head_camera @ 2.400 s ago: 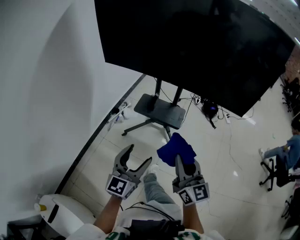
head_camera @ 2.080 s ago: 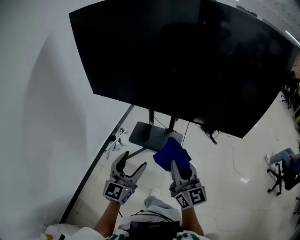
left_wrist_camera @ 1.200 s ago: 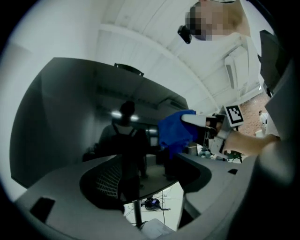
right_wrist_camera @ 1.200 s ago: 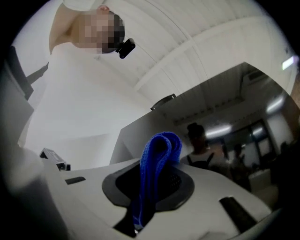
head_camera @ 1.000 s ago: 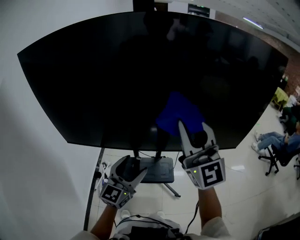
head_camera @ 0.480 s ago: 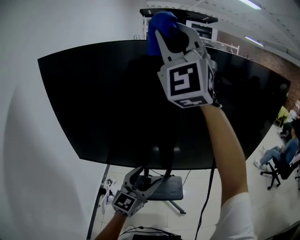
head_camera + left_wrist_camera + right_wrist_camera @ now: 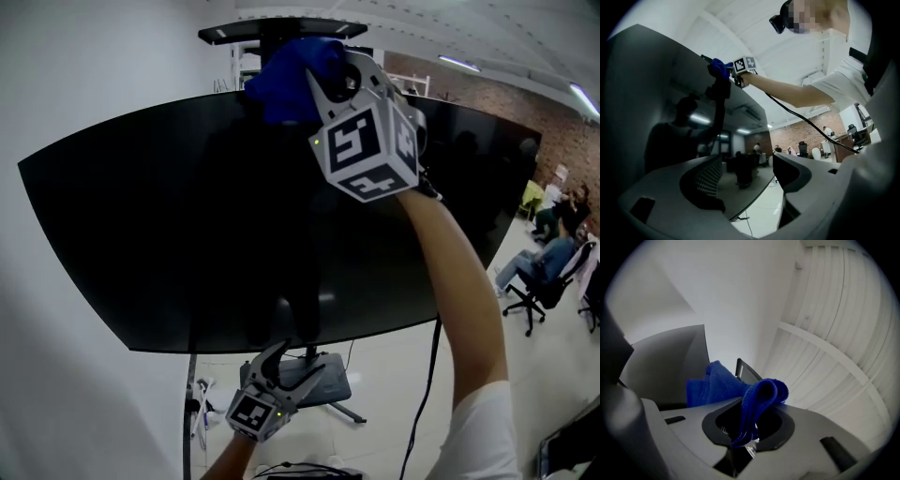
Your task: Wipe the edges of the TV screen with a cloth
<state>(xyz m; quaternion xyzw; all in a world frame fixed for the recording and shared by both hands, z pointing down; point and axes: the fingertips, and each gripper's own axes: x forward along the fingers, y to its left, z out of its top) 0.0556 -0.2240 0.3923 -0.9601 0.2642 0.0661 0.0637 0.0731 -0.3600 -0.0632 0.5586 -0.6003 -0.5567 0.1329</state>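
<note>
A big black TV screen (image 7: 187,234) on a wheeled stand fills the head view. My right gripper (image 7: 323,70) is raised to the screen's top edge and is shut on a blue cloth (image 7: 291,66). The cloth (image 7: 740,394) bunches out past the jaws in the right gripper view, beside the dark screen (image 7: 670,362). My left gripper (image 7: 286,366) hangs low below the screen's bottom edge, open and holding nothing. From the left gripper view the screen (image 7: 661,117) rises on the left, with the blue cloth (image 7: 718,68) at its top.
A white wall (image 7: 75,75) stands behind and left of the TV. The stand's base (image 7: 323,384) rests on the light tiled floor under the screen. Seated people on office chairs (image 7: 539,277) are at the far right. A black cable (image 7: 427,375) hangs beside my right arm.
My right gripper rose with the blue cloth from waist height to the screen's top edge, then shifted slightly left along it. The left gripper stayed low and open.
</note>
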